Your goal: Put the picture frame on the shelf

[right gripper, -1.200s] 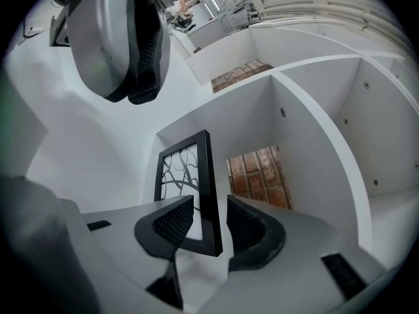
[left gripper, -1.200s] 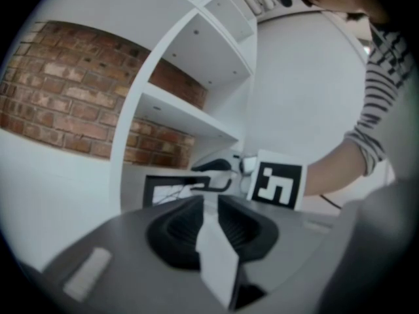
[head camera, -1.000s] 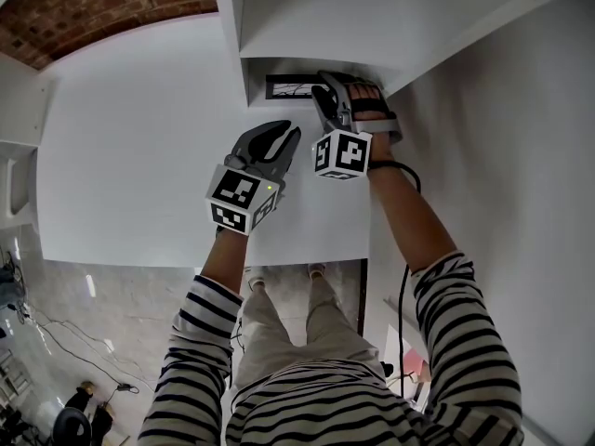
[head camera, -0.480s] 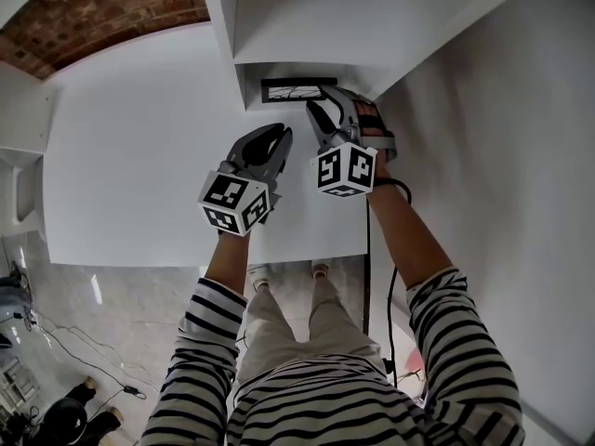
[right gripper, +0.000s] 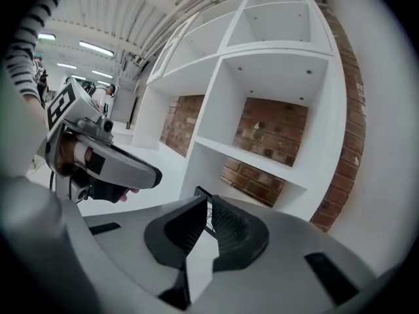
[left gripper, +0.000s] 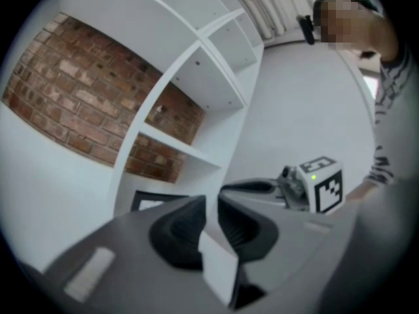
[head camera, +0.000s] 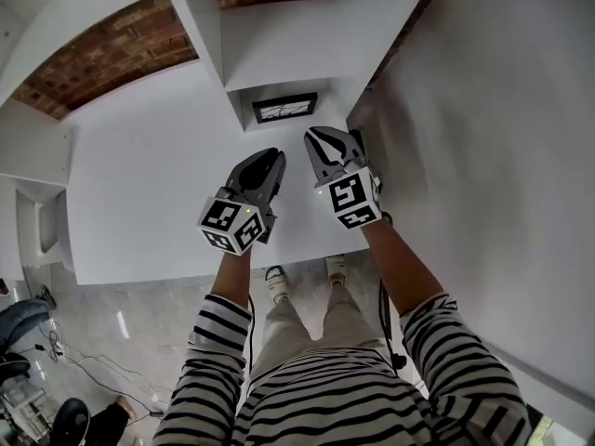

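The black picture frame with a white print stands in the lowest compartment of the white shelf unit. It also shows at the shelf's foot in the left gripper view and past the jaws in the right gripper view. Both grippers hang over the white surface, short of the shelf. My right gripper is clear of the frame. Its jaws are closing, with a narrow gap and nothing between them. My left gripper is beside it, shut and empty.
A red brick wall runs behind the shelf unit, and a white wall rises on the right. The white surface ends at a front edge above a tiled floor, where cables and another person are.
My right gripper has drawn back from the shelf compartment, leaving the frame standing there, and its jaws have narrowed. The left gripper has stayed beside it. The view now shows more shelf.
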`<control>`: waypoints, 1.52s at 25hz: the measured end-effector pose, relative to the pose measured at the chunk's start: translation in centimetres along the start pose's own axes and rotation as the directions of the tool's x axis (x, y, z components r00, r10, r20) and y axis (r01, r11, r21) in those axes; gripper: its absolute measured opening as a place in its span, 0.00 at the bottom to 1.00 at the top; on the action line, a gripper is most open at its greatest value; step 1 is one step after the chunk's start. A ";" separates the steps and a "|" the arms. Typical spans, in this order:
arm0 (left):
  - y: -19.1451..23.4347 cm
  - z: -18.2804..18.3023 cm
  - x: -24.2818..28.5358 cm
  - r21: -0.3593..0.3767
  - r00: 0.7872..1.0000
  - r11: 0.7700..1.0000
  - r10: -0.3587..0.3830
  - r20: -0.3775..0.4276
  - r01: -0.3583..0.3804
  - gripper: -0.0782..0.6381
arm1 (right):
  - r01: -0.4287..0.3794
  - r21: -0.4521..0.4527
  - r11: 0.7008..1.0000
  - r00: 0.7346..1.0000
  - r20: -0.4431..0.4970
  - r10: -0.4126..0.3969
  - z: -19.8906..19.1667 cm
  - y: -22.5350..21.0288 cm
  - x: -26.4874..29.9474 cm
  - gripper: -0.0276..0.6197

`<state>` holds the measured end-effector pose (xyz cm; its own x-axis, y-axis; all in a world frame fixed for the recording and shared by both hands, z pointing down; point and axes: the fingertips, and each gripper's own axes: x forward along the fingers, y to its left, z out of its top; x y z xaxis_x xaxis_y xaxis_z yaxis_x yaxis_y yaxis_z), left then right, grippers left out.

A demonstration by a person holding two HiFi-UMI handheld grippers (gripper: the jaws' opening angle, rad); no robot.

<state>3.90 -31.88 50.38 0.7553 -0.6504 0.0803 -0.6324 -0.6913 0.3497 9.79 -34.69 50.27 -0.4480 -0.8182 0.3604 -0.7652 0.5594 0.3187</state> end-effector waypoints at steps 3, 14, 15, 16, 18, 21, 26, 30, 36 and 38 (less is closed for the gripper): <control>-1.2 1.4 -1.6 -0.005 1.000 1.000 -0.009 0.013 0.009 0.19 | -0.027 0.098 0.995 0.999 0.033 0.024 1.1 1.1 -2.3 0.07; -8.1 5.9 -7.6 0.053 0.994 0.994 -0.096 0.054 0.093 0.18 | -0.043 0.254 0.966 0.987 0.161 0.001 7.1 4.1 -11.6 0.05; -8.8 6.3 -8.2 0.059 0.993 0.993 -0.107 0.057 0.104 0.18 | -0.048 0.250 0.967 0.985 0.171 0.005 7.7 4.6 -12.4 0.05; -9.5 6.7 -8.8 0.064 0.991 0.991 -0.119 0.062 0.115 0.18 | -0.055 0.243 0.968 0.984 0.179 0.011 8.4 5.2 -13.0 0.05; -10.7 7.5 -10.0 0.073 0.987 0.988 -0.143 0.074 0.137 0.18 | -0.063 0.222 0.973 0.981 0.196 0.018 9.5 6.2 -14.3 0.05; -12.1 8.3 -11.7 0.103 0.983 0.982 -0.167 0.074 0.159 0.18 | -0.077 0.213 0.974 0.974 0.226 0.028 10.8 7.6 -16.0 0.05; -13.7 9.5 -14.3 0.141 0.980 0.975 -0.183 0.081 0.171 0.18 | -0.135 0.276 0.952 0.958 0.280 0.054 12.6 9.4 -19.0 0.05; -14.8 10.9 -16.4 0.185 0.975 0.965 -0.203 0.087 0.184 0.18 | -0.163 0.305 0.938 0.944 0.324 0.059 14.1 10.7 -20.6 0.05; -16.8 12.4 -18.9 0.190 0.965 0.957 -0.240 0.106 0.217 0.18 | -0.212 0.290 0.933 0.926 0.363 0.097 15.5 12.4 -23.0 0.05; -17.1 12.9 -19.6 0.192 0.963 0.957 -0.243 0.117 0.218 0.18 | -0.228 0.298 0.927 0.919 0.379 0.104 15.9 12.8 -23.2 0.05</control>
<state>-2.31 -11.42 30.77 0.8607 -0.4954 -0.1171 -0.4736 -0.8636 0.1726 3.05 -10.67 32.00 -0.6669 -0.7445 0.0318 -0.7450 0.6653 -0.0477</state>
